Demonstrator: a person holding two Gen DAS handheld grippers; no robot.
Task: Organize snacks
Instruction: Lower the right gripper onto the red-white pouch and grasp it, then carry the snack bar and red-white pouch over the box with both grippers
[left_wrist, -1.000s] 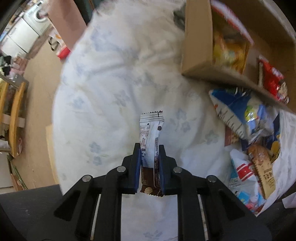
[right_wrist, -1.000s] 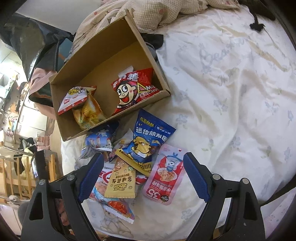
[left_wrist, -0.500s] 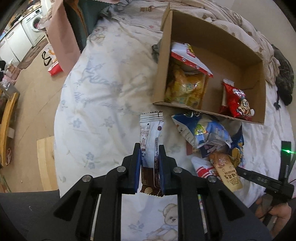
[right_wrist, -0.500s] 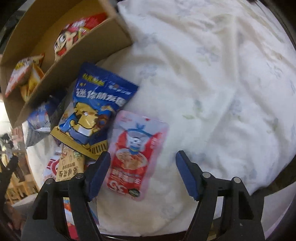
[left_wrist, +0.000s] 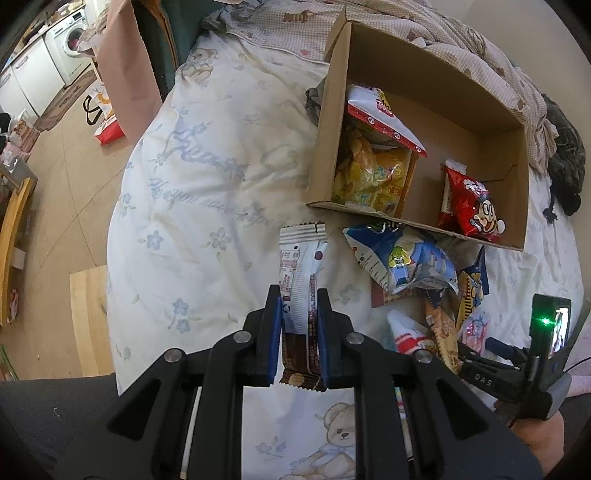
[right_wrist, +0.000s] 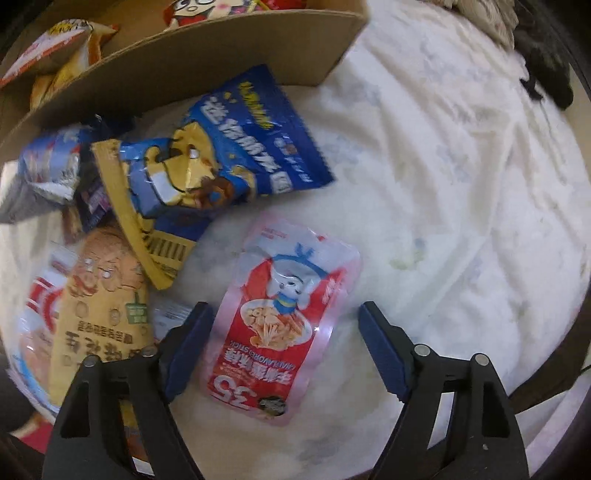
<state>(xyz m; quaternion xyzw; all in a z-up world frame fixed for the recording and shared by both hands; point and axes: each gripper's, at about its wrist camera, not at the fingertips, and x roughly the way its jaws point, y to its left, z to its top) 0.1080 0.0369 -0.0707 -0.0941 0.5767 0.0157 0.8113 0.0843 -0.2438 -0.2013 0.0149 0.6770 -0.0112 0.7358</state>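
Observation:
My left gripper (left_wrist: 298, 295) is shut on a white and brown snack packet (left_wrist: 301, 273), held above the bed short of the cardboard box (left_wrist: 424, 74). The box holds a yellow chip bag (left_wrist: 373, 173) and a red candy bag (left_wrist: 471, 206). My right gripper (right_wrist: 286, 314) is open, its fingers on either side of a pink and red snack pouch (right_wrist: 284, 317) lying on the sheet. A blue bag (right_wrist: 221, 147) and a tan peanut packet (right_wrist: 99, 302) lie to its left.
Loose snacks (left_wrist: 406, 266) are piled in front of the box on the white floral bed sheet (left_wrist: 207, 206). A checked blanket (left_wrist: 498, 62) lies behind the box. The bed's left edge drops to a wooden floor (left_wrist: 62, 206). The right gripper shows at the left wrist view's right edge (left_wrist: 517, 365).
My right gripper has dropped low over the pink and red pouch, which now sits between its open fingers. My left gripper has lifted and tilted with its packet, bringing the box into view.

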